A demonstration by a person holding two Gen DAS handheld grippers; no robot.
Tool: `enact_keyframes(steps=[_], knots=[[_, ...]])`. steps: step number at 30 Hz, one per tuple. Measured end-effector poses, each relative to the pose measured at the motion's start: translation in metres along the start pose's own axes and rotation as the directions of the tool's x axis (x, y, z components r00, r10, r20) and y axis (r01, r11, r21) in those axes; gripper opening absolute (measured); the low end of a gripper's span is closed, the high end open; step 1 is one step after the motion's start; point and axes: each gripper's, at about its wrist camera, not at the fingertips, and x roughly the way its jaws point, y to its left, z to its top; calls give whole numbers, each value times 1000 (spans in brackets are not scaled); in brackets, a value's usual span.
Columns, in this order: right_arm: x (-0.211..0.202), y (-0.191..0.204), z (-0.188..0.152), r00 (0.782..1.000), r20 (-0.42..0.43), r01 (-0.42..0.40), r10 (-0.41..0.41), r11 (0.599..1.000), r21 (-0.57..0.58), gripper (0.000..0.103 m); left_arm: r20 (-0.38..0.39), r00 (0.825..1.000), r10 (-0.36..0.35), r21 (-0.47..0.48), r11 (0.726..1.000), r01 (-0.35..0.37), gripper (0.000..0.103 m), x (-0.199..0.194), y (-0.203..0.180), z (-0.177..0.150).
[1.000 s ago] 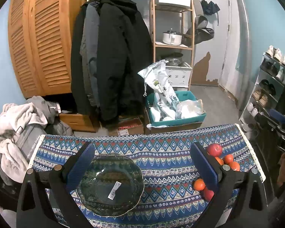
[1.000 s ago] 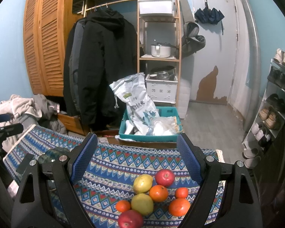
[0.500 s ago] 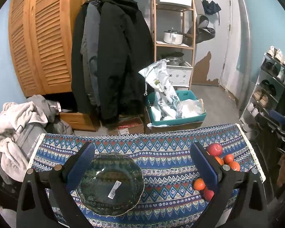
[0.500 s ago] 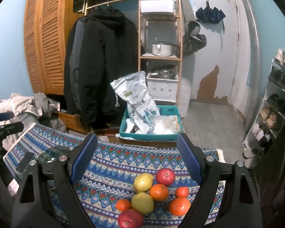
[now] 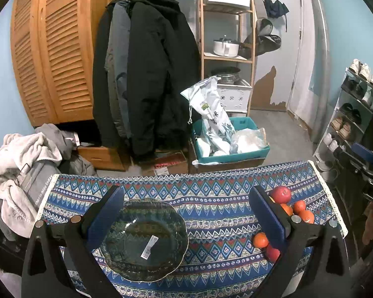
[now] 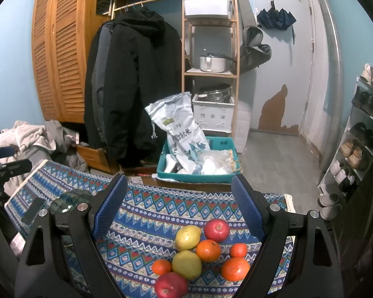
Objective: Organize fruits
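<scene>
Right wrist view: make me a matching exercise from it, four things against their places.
Things:
1. saucepan
2. umbrella
3. rice bag
4. fruit pile

Places:
A. between the open right gripper's fingers, on the tablecloth
B. standing in the teal bin
C. hanging on the door
D. on a shelf of the wooden rack

Pairs: 1-D, 2-C, 3-B, 4-A
</scene>
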Motion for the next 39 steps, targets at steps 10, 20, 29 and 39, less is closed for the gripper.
enact_keyframes(steps=[10,20,29,39], knots=[[0,1,-1,1000,-3,0,0,1000,-1,84,-6,1000,-1,1,1000,1,102,1,0,-4],[0,1,1,1000,-4,1,-1,1000,-2,84,-14,1000,-2,5,1000,2,102,2,-1,-4],[4,-4,-5,1000,-26,0,0,1000,6,84,-27,1000,-2,19,1000,3,102,7,-8,-3],[14,-24,-12,994,-102,31,-28,999,25,84,-93,995,-34,31,999,37,102,22,-27,-7]])
